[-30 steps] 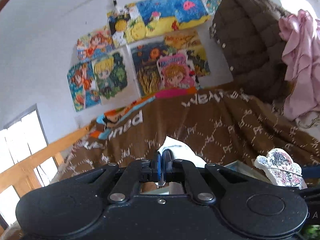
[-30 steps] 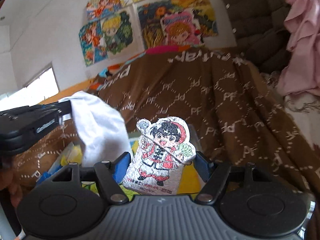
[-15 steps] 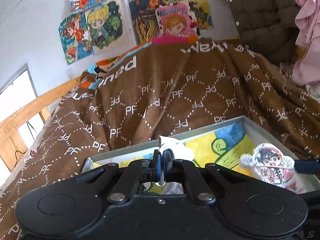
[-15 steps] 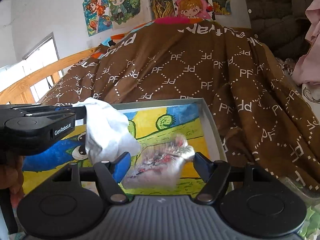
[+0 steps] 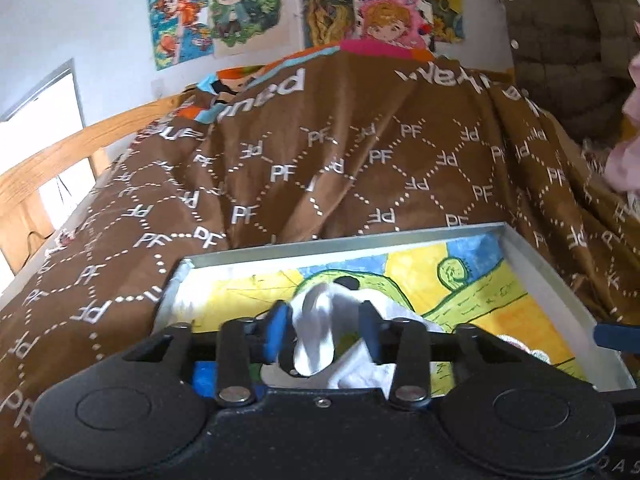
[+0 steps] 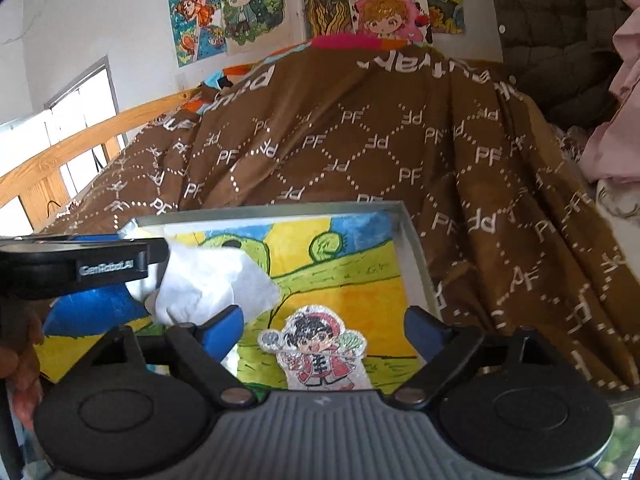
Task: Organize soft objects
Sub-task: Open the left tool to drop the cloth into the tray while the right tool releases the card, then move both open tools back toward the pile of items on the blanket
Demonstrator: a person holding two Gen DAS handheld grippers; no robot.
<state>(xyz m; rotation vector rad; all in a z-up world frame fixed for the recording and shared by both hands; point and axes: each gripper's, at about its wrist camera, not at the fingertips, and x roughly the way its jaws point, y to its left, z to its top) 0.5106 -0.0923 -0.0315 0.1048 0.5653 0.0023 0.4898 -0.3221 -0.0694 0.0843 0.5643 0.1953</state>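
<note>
A brown PF-patterned blanket (image 6: pixel 400 152) covers the bed under a shallow grey metal tray (image 6: pixel 416 256) with a painted liner. Inside lie a crumpled white cloth (image 5: pixel 320 332) between the opening left tongs (image 5: pixel 322 334), and a flat cartoon-figure pillow (image 6: pixel 320 354) between the widening right tongs (image 6: pixel 322 330), both untouched.

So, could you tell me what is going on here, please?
A person with a gripper in each hand is putting soft things into a shallow metal tray on a brown blanket. The left gripper is opening around a white cloth in the tray. The right gripper is opening too, with a cartoon-figure cushion lying free on the tray's painted bottom.
</note>
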